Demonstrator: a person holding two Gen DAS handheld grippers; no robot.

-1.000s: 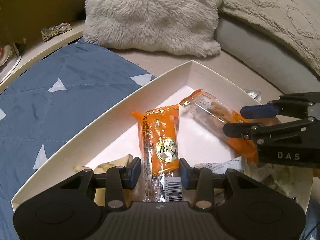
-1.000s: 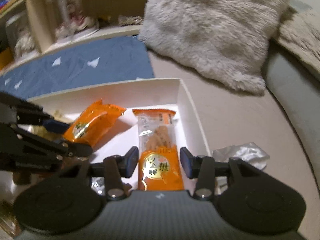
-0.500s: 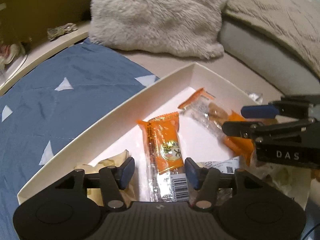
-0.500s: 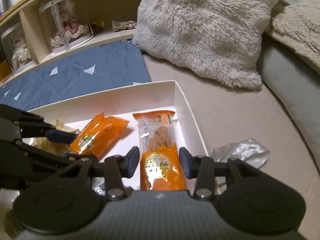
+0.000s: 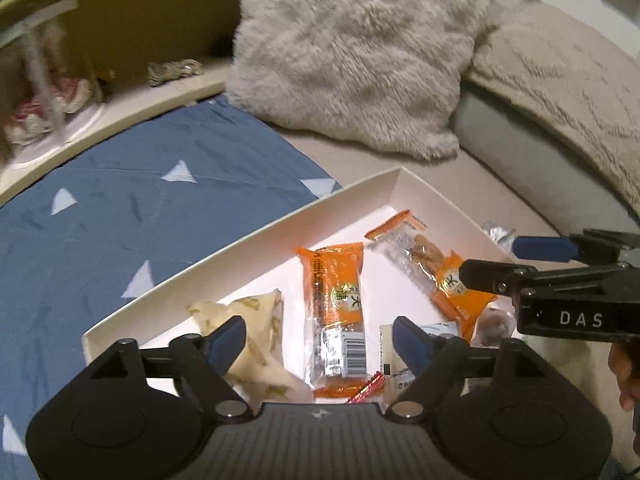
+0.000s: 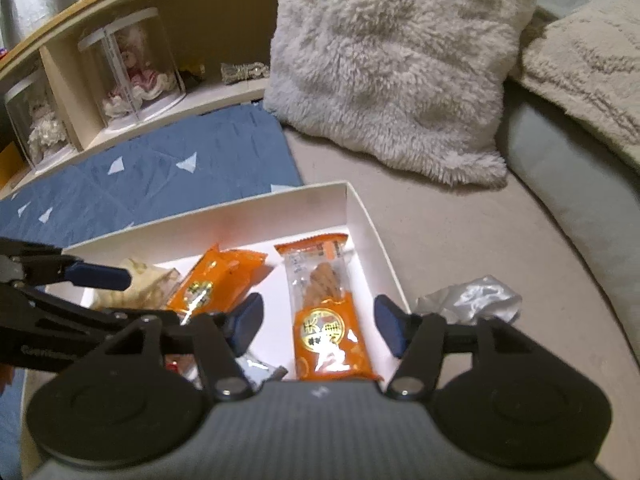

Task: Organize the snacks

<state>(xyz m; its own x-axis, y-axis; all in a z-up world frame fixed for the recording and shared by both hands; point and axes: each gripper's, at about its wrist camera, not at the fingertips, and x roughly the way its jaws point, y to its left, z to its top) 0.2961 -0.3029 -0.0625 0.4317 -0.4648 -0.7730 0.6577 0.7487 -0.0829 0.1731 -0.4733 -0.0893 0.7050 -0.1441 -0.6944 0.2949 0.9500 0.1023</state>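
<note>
Two orange snack packs lie flat inside a white box (image 5: pixel 256 236). One orange pack (image 5: pixel 338 304) lies in the middle of the box, with a barcode at its near end. The other, a pack with a see-through top (image 6: pixel 326 308), lies by the right wall of the box, and you can see a twisted brown snack inside it. The two packs are close but do not touch.

The left hand-held gripper (image 5: pixel 320 338) is wide, with nothing in it. The middle pack lies between its blue fingertips (image 5: pixel 228 338), which do not touch it. The right hand-held gripper (image 6: pixel 318 322) is wide too, with nothing in it, and the see-through pack lies between its tips.

A pale yellow wrapper (image 5: pixel 256 340) lies in the near left part of the box. More small packs lie in the near part, but they are too hidden to name.

A crumpled silver wrapper (image 6: pixel 470 294) lies outside the box, just to its right, on the beige couch (image 6: pixel 460 240). A blue blanket with white triangles (image 5: pixel 120 220) is on the left. A fluffy grey pillow (image 6: pixel 400 60) sits far behind the box. Far left, a shelf (image 6: pixel 140 60) holds clear cases with what may be dolls inside.
</note>
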